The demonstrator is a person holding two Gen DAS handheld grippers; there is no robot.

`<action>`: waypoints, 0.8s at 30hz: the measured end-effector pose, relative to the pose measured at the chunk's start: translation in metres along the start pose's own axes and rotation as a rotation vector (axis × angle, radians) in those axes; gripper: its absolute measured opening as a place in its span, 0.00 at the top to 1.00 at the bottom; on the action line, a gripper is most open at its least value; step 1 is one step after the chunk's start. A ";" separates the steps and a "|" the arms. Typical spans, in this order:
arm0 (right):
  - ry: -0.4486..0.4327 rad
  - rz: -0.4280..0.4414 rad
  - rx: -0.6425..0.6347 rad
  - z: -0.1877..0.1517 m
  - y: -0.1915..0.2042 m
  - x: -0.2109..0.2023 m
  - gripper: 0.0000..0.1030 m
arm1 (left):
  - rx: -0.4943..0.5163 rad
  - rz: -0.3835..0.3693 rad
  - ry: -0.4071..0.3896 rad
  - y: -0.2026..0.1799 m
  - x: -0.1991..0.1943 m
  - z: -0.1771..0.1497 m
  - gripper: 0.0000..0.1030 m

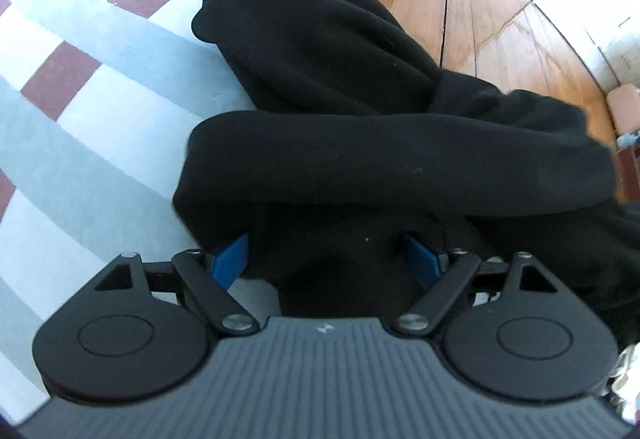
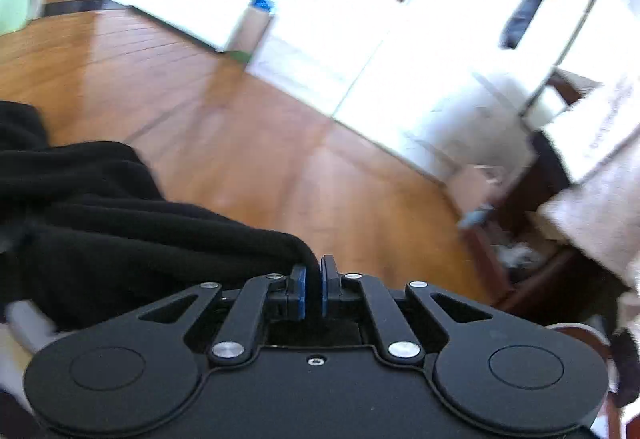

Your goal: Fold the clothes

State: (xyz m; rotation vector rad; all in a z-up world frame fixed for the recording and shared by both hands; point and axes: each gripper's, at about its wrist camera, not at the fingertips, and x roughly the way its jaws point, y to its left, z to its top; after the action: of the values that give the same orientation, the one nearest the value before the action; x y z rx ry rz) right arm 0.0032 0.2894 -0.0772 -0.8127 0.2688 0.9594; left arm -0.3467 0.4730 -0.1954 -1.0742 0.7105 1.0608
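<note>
Here, both grippers at a black garment (image 1: 360,143).

The left gripper (image 1: 324,259) has its blue pads (image 1: 230,259) spread wide, dark cloth bunched between them, over a striped rug (image 1: 80,111). The right gripper (image 2: 313,289) pinches a garment edge, pads nearly together, above the wood floor (image 2: 248,143).

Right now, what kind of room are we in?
Likely a home living room or bedroom: wooden plank floor, striped rug under the black garment, and white shelving with boxes along the wall.
</note>
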 end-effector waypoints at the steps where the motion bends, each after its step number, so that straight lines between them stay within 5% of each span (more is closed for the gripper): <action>1: 0.019 -0.004 -0.003 -0.003 -0.001 0.008 0.93 | 0.010 0.011 0.004 -0.003 0.002 -0.001 0.19; 8: 0.181 -0.061 0.108 -0.018 -0.024 0.083 0.90 | 0.029 0.041 -0.015 -0.014 0.012 -0.006 0.19; 11: 0.120 -0.065 0.133 0.000 -0.034 0.081 0.86 | 0.049 0.051 -0.036 -0.017 0.007 -0.009 0.19; 19: 0.207 0.051 0.347 -0.025 -0.068 0.073 0.51 | 0.043 -0.011 -0.148 -0.012 -0.013 -0.003 0.19; 24: 0.218 0.162 0.490 -0.054 -0.091 0.064 0.48 | 0.090 0.026 -0.106 -0.015 -0.007 -0.004 0.19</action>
State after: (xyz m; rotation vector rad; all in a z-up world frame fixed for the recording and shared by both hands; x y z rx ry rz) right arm 0.1208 0.2616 -0.1037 -0.4460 0.7370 0.9034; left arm -0.3352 0.4653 -0.1861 -0.9268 0.6818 1.0893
